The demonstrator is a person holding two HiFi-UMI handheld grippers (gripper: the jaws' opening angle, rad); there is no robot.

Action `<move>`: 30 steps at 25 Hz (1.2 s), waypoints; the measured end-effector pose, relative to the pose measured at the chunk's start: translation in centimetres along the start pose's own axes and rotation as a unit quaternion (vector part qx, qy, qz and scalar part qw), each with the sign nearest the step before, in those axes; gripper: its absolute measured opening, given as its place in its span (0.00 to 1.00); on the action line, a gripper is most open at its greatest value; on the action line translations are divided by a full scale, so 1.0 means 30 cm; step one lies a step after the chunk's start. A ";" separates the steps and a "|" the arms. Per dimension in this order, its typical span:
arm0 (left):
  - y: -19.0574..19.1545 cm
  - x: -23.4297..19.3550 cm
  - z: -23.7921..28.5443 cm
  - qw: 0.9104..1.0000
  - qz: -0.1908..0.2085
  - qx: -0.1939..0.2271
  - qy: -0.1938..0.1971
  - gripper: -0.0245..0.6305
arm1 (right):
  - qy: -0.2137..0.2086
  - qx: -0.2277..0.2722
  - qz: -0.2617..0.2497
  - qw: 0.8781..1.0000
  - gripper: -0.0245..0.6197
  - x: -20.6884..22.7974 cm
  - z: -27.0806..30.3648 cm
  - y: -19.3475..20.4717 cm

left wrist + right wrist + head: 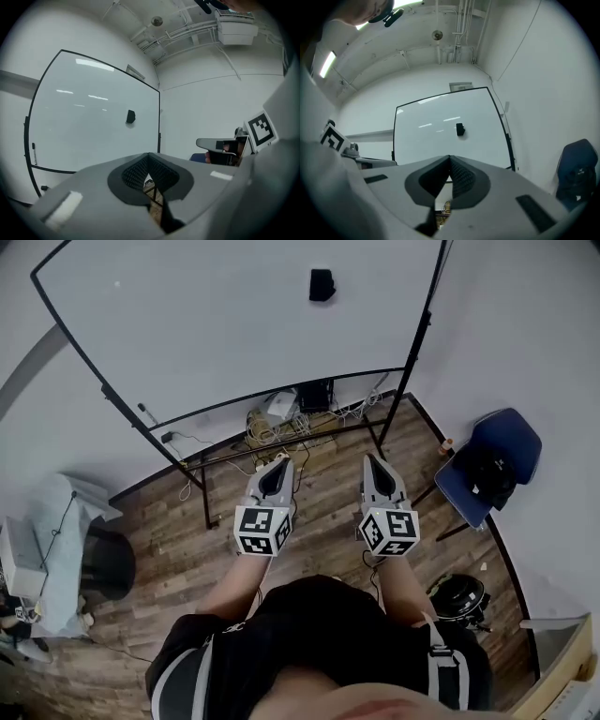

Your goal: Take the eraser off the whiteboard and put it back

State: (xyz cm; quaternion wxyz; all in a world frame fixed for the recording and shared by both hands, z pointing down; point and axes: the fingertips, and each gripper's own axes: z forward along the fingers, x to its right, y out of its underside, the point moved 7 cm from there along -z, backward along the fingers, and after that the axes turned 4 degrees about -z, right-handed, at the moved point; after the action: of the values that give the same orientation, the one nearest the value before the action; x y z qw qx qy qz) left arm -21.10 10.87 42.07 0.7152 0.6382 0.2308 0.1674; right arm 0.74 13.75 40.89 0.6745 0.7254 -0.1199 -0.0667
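A small black eraser [322, 284] sticks to the upper right part of the whiteboard [206, 324]. It also shows in the left gripper view as the eraser [131, 116] and in the right gripper view as the eraser [460, 129]. My left gripper [278, 463] and right gripper [372, 461] are held side by side, level, pointing at the board from well short of it. Both are shut with nothing between their jaws. The right gripper [202, 142] also shows at the right of the left gripper view.
The whiteboard stands on a black frame [281, 442] with cables and boxes [281, 413] on the wooden floor beneath. A blue chair [487, 465] stands at the right. A marker [147, 414] rests at the board's lower left. A black bin [108, 563] is at the left.
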 end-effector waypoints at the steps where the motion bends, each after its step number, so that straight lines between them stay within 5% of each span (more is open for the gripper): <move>1: 0.004 0.003 0.005 1.000 -0.001 -0.002 0.000 0.05 | 0.000 0.000 0.004 1.000 0.04 0.006 -0.002 0.004; 18: 0.056 0.169 0.138 1.000 -0.005 -0.010 -0.016 0.05 | -0.034 -0.011 0.003 0.999 0.04 0.198 0.001 0.030; 30: 0.066 0.131 0.235 1.000 -0.007 0.000 -0.024 0.05 | -0.038 0.000 0.007 0.999 0.04 0.250 0.122 0.035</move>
State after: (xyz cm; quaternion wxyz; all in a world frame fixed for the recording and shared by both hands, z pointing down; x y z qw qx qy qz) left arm -13.85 7.32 44.12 0.7219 0.6401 0.2181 0.1472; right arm 6.93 8.18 42.13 0.6699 0.7215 -0.1503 -0.0899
